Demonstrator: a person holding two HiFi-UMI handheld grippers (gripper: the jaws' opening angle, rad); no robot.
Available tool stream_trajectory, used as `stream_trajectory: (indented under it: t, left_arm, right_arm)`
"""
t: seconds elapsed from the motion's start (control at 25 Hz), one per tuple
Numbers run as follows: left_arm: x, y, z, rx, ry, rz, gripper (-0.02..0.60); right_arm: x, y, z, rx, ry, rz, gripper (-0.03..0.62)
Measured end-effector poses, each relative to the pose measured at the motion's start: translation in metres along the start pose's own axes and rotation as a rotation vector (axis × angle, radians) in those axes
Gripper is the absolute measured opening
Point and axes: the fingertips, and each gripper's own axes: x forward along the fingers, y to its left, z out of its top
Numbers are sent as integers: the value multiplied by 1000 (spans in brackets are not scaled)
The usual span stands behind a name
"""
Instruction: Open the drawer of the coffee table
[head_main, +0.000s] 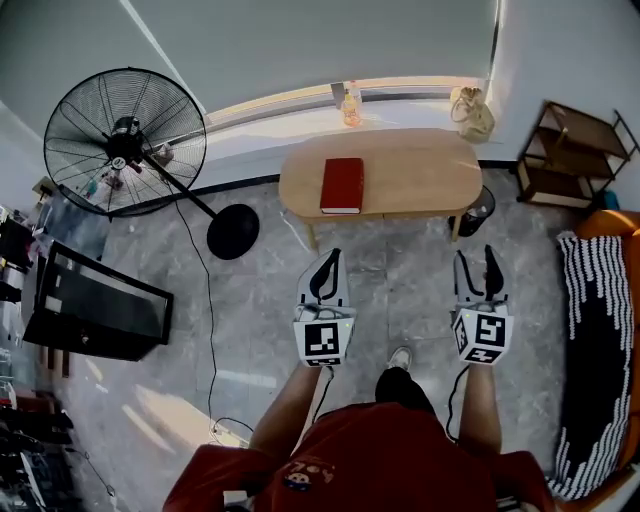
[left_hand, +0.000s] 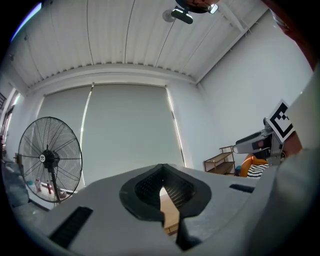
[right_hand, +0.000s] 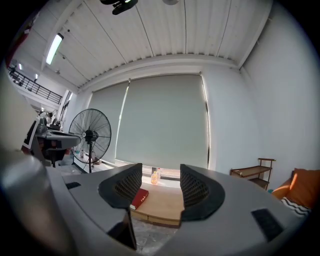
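Observation:
An oval wooden coffee table (head_main: 410, 170) stands under the window with a red book (head_main: 342, 185) lying on its top. Its front panel (right_hand: 155, 218) looks flush, with a fine seam. Both grippers are held level over the floor, well short of the table and pointing at it. My left gripper (head_main: 328, 258) has its fingertips together and nothing in them; in the left gripper view the left gripper (left_hand: 161, 172) shows a sliver of table (left_hand: 170, 215) below the tips. My right gripper (head_main: 476, 258) stands open and empty, and between its pads the right gripper (right_hand: 160, 175) frames the table (right_hand: 162, 202) and book (right_hand: 139, 198).
A large standing fan (head_main: 125, 140) with a round base (head_main: 233, 231) is at the left, its cable across the floor. A dark screen (head_main: 95, 305) lies further left. A wooden shelf (head_main: 575, 155), a striped sofa throw (head_main: 600, 350), a black bin (head_main: 478, 208) and a bottle (head_main: 351, 105) are around.

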Motion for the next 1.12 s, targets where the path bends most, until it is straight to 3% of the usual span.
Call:
stream_trajectory:
  t: [0.32,0.56,0.88,1.12]
  left_arm:
    - [93,-27,-5,0,-2,-5,7]
    - [136,-29,-7,10,5,-20,6]
    - [186,-17,-14,-1,-51,-90,6]
    - [231,18,-20,-8,-92,-214,6]
  right_arm:
    - [69,-66,-13,31,16,-9,233]
    - [103,-86,-14,33,21,-18,233]
    - [141,-89,-19,24,39,-65,233]
    - [171,-67,-7,22,38,-182,233]
